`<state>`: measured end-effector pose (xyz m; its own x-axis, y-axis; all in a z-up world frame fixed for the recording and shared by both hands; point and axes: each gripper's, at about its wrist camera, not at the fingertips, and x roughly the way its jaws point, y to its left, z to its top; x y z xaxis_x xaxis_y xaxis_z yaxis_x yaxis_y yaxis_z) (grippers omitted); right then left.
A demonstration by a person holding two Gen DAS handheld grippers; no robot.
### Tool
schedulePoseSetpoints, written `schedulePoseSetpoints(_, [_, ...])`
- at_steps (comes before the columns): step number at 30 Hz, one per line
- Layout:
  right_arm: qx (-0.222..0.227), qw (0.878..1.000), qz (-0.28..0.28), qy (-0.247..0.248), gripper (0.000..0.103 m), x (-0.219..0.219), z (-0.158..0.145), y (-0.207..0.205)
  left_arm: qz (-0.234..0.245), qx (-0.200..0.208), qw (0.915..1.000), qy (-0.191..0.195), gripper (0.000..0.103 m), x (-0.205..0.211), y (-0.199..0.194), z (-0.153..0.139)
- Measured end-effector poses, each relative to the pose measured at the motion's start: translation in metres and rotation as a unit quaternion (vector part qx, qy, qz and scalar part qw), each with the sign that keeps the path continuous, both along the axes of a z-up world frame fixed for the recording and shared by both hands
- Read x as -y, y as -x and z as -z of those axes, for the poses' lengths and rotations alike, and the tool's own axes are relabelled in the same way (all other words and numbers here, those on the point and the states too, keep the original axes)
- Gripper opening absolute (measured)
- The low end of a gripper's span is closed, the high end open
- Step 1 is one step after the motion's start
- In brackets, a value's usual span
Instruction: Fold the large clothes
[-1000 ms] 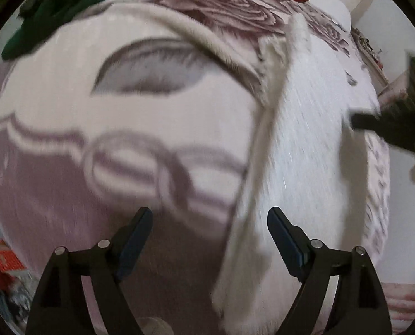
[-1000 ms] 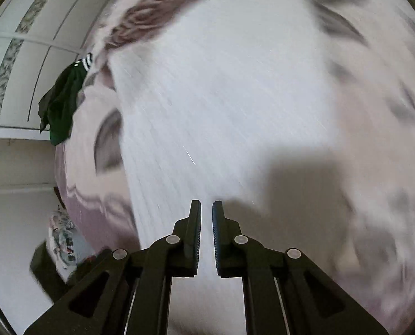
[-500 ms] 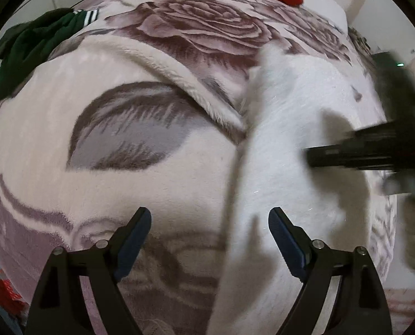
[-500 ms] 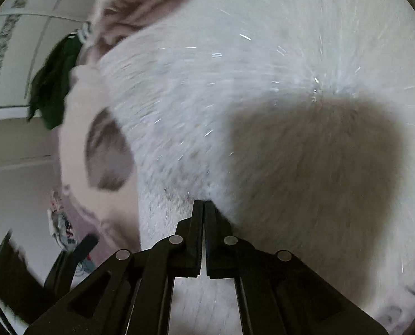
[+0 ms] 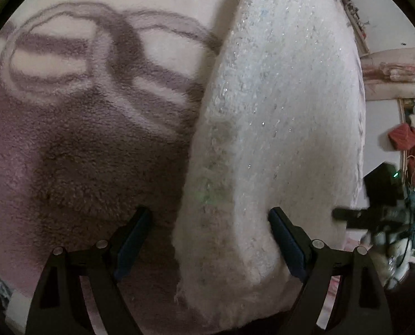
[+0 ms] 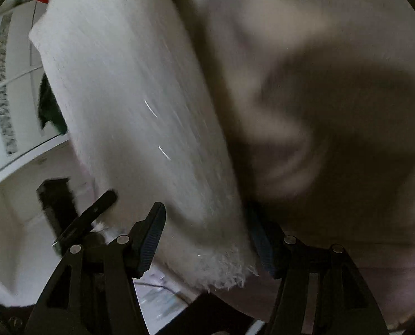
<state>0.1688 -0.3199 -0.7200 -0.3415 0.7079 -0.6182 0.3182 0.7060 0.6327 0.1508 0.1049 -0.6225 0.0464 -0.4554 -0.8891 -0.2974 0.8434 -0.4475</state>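
White fuzzy garment [image 5: 277, 111] stretches lengthwise away from camera.

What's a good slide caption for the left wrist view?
Open left claw straddling the near edge of a fluffy white sparkly garment on a mauve patterned fleece blanket.

Both the left gripper [image 5: 208, 240] and the right gripper [image 6: 207, 237] hover with jaws spread wide.

Both fisheye views bend strongly and darken toward black rims. The left wrist view is dim but fairly sharp, sparkles glinting on the white garment [image 5: 277, 117]. The right wrist view is smeared by motion blur, with a heavy shadow at right.
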Motion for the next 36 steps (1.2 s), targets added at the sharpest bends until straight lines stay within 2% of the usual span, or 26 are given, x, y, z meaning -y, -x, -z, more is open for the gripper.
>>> schedulePoseSetpoints(2, [0.003, 1.0, 0.021, -0.007, 0.064, -0.007, 0.007, 0.002, -0.005, 0.01, 0.9999, 0.005, 0.084, 0.001, -0.002, 0.0])
schedulePoseSetpoints(3, [0.005, 1.0, 0.029, -0.01, 0.064, -0.009, 0.008, 0.0, -0.009, 0.022, 0.9997, 0.009, 0.071, 0.001, -0.003, -0.003])
schedulePoseSetpoints(4, [0.009, 0.999, 0.03, -0.015, 0.06, -0.012, 0.006, -0.001, -0.014, 0.043, 0.9987, 0.022, 0.038, 0.002, -0.006, -0.009])
schedulePoseSetpoints(5, [0.018, 0.999, 0.024, -0.017, 0.04, -0.02, 0.004, -0.002, -0.014, 0.043, 0.9987, 0.024, 0.035, 0.004, -0.008, -0.01])
schedulePoseSetpoints(7, [0.025, 0.999, 0.028, -0.022, 0.027, -0.022, -0.003, -0.002, -0.013, 0.057, 0.9981, 0.02, 0.018, 0.007, -0.01, -0.018])
schedulePoseSetpoints(10, [0.022, 0.999, 0.033, -0.024, 0.022, -0.024, -0.019, 0.006, -0.042, 0.062, 0.9962, 0.045, 0.013, 0.002, 0.004, -0.031])
schedulePoseSetpoints(12, [0.015, 0.999, 0.034, -0.036, 0.02, -0.02, -0.04, 0.027, -0.057, 0.061, 0.9945, 0.063, 0.012, 0.002, 0.022, -0.044])
schedulePoseSetpoints(16, [-0.039, 0.998, 0.036, -0.043, 0.02, -0.012, -0.062, 0.072, -0.055, 0.027, 0.9952, 0.076, 0.012, 0.015, 0.067, -0.075])
schedulePoseSetpoints(18, [-0.07, 0.992, 0.061, -0.082, 0.02, -0.011, -0.071, 0.086, -0.069, 0.021, 0.9934, 0.089, 0.012, 0.011, 0.073, -0.089])
schedulePoseSetpoints(19, [-0.072, 0.991, 0.072, -0.092, 0.02, -0.015, -0.074, 0.087, -0.073, 0.031, 0.9923, 0.095, 0.012, 0.01, 0.071, -0.101])
schedulePoseSetpoints(22, [-0.05, 0.981, 0.122, -0.142, 0.02, -0.011, -0.098, 0.056, -0.08, 0.08, 0.9878, 0.108, 0.012, 0.001, 0.038, -0.129])
schedulePoseSetpoints(28, [0.048, 0.965, 0.168, -0.197, 0.019, -0.014, -0.151, -0.052, -0.075, 0.191, 0.9702, 0.129, 0.012, 0.002, -0.058, -0.165])
schedulePoseSetpoints(32, [0.088, 0.955, 0.198, -0.202, 0.019, -0.014, -0.153, -0.132, -0.073, 0.23, 0.9635, 0.116, 0.012, -0.004, -0.133, -0.159])
schedulePoseSetpoints(34, [0.102, 0.954, 0.207, -0.19, 0.019, -0.021, -0.149, -0.166, -0.07, 0.231, 0.9635, 0.116, 0.012, 0.0, -0.176, -0.145])
schedulePoseSetpoints(36, [0.098, 0.952, 0.227, -0.179, 0.019, -0.024, -0.13, -0.197, -0.069, 0.223, 0.966, 0.111, 0.013, 0.004, -0.199, -0.126])
